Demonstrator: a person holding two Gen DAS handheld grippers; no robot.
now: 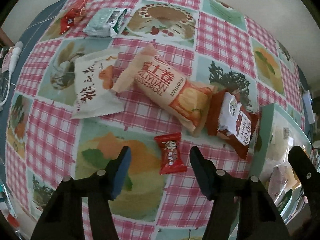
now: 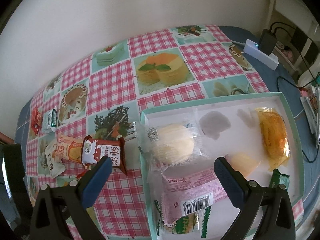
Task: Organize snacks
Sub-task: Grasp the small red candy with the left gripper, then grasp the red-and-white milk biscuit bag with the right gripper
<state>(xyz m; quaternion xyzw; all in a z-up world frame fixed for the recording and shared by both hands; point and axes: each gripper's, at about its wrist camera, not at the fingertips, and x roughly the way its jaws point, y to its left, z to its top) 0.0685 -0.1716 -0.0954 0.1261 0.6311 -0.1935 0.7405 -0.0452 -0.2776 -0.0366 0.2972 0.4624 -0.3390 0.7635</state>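
Note:
My left gripper (image 1: 160, 160) points straight down at the checked tablecloth (image 1: 180, 196), open. A small red candy packet (image 1: 172, 157) lies between its blue pads, untouched on the left side. Beyond it lie an orange roll pack (image 1: 170, 88), a white packet (image 1: 94, 88) and a brown-and-white packet (image 1: 234, 118). A grey-green packet (image 1: 106, 22) and a red one (image 1: 72, 18) lie farther off. My right gripper (image 2: 164, 166) hovers open over the mint-rimmed tray (image 2: 220, 98), above a clear-bagged pale bun (image 2: 172, 144) and a pink packet (image 2: 190, 188).
The tray also holds an orange cake (image 2: 274, 134), a grey bun (image 2: 214, 124) and green packets (image 2: 278, 180). A white power strip (image 2: 262, 54) with a black adapter (image 2: 268, 42) and cables sits at the far right. A wall runs behind the table.

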